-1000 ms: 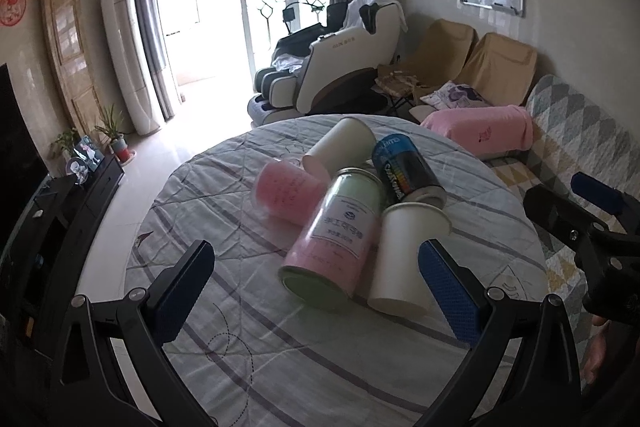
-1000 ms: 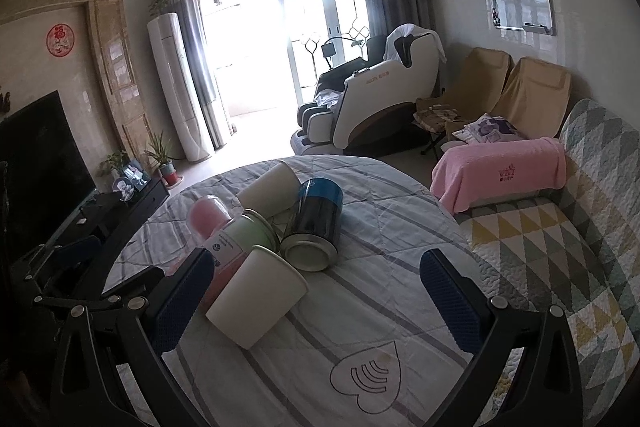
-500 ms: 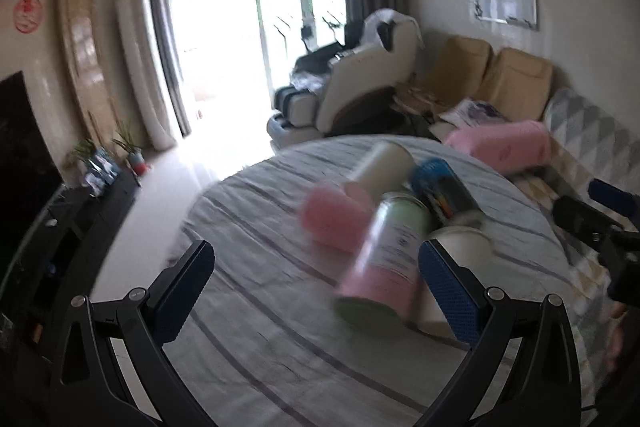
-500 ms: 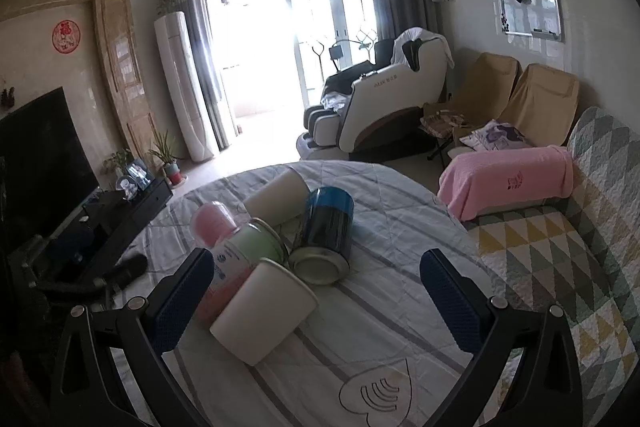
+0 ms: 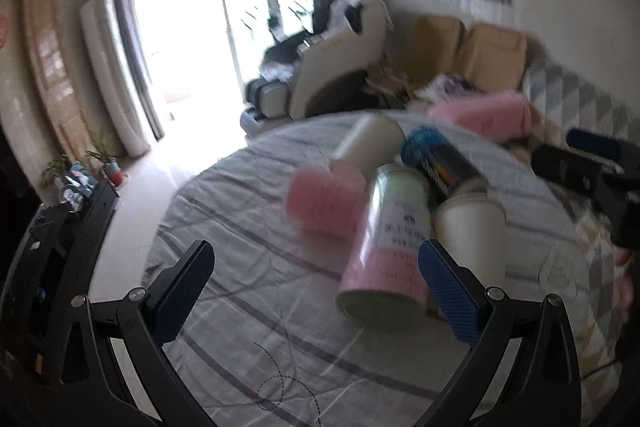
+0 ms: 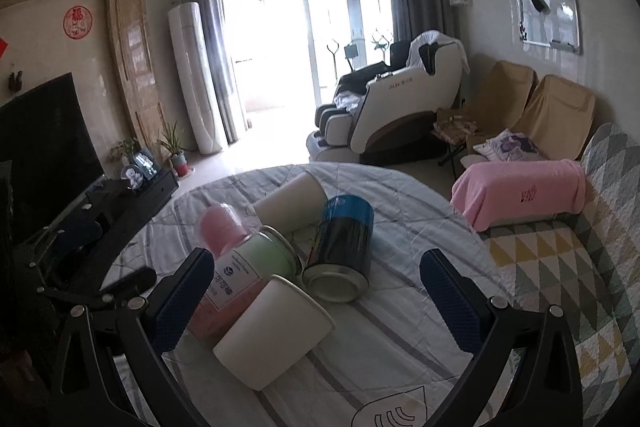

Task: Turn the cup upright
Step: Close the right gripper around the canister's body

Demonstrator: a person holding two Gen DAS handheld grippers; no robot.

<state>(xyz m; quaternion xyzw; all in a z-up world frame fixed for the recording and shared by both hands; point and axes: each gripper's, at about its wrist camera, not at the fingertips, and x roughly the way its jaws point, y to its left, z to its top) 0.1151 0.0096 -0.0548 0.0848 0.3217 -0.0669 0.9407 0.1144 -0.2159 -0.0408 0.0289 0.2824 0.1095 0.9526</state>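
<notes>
Tipped white cup (image 6: 276,331) before right gripper (image 6: 312,301)

Round table (image 6: 416,211) under striped cloth (image 6: 372,359) bears toppled cups and cans

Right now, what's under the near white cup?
The near white cup lies on its side, leaning on the pink-green can, base on the tablecloth. Whatever's beneath their contact is hidden.

2 cups (image 6: 276,335), 2 cans (image 6: 340,247) lying clustered on table (image 6: 420,339), sofa (image 6: 560,267) right, tv (image 6: 40,147) left
</notes>
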